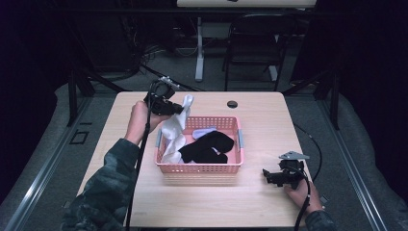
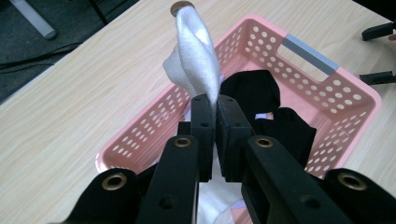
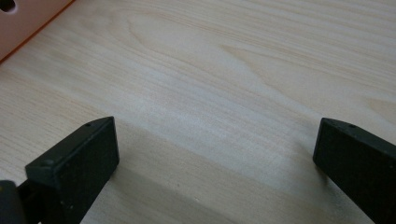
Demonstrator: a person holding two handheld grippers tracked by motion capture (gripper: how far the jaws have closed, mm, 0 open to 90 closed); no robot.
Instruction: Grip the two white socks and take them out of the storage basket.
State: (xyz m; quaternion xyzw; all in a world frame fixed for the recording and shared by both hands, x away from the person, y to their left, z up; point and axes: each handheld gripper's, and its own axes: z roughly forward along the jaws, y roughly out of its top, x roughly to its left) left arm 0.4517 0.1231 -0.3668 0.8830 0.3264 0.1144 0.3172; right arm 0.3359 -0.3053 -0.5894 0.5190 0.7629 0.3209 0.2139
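Note:
A pink perforated basket stands in the middle of the table. My left gripper hangs above the basket's left end, shut on a white sock that droops down into the basket. In the left gripper view the white sock sticks up from between the closed jaws of my left gripper, over the basket. A black sock and a pale lilac item lie inside. My right gripper rests low by the table's front right, open; its fingers stand wide apart over bare wood.
A dark round hole sits in the table behind the basket. A chair and a table leg stand on the floor beyond the far edge. Bare wood lies left of the basket and along the front edge.

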